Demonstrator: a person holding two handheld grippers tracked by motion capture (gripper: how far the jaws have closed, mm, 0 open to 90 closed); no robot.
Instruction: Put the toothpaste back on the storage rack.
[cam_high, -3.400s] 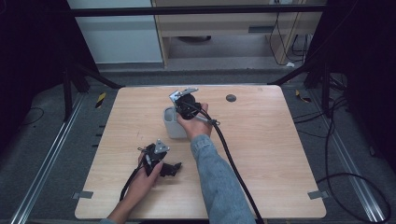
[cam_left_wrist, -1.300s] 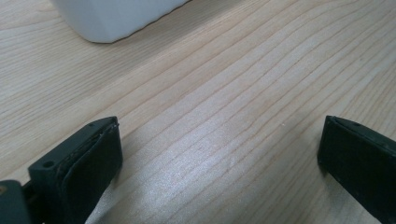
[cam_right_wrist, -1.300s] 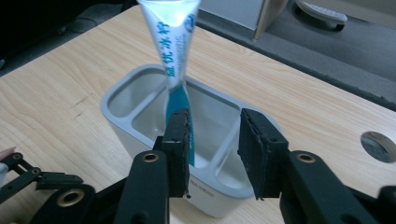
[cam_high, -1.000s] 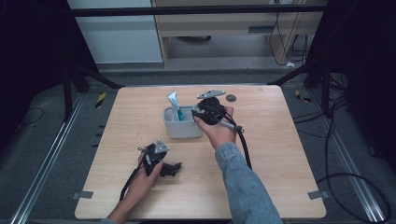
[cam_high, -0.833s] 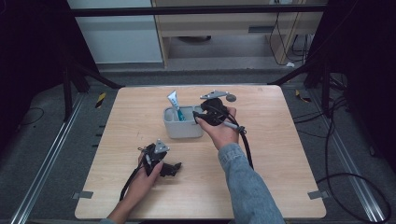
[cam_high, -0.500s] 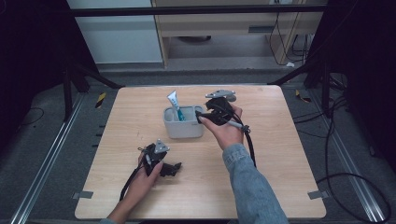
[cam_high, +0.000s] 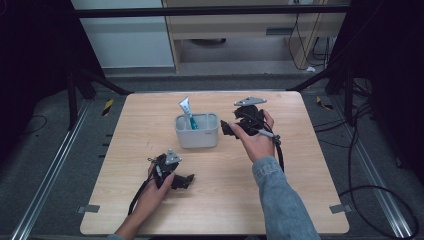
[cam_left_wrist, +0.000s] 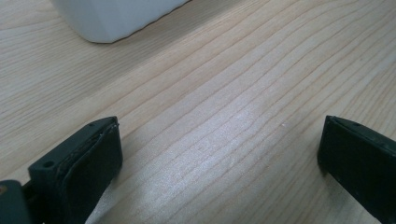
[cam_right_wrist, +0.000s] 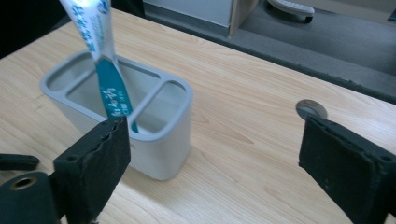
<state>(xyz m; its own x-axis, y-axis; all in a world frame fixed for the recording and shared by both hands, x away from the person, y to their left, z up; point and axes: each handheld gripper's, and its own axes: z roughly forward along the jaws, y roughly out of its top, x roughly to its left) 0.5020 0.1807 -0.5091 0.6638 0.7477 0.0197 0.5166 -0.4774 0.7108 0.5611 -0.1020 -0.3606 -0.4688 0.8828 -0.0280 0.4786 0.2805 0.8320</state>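
Note:
A grey two-slot holder (cam_high: 196, 131) stands mid-table. A white and teal toothpaste tube (cam_high: 186, 111) leans in its left slot, cap down. My right gripper (cam_high: 231, 125) hovers just right of the holder, apart from it. Its jaws have just been opening and stand open with nothing between them. The right gripper view looks past the open right gripper (cam_right_wrist: 217, 140) at the holder (cam_right_wrist: 154, 135) and tube (cam_right_wrist: 100, 56). My left gripper (cam_high: 187, 180) rests low on the table in front of the holder. In its own view the left gripper (cam_left_wrist: 219, 135) is open over bare wood.
A small dark round disc (cam_right_wrist: 311, 108) lies on the wooden table (cam_high: 300, 165) behind the right hand. A corner of the holder (cam_left_wrist: 112, 18) shows at the top of the left gripper view. Cables trail from both grippers toward the front edge.
The right hand has drawn away to the right from the holder, leaving the tube standing in it. The left hand has stayed put.

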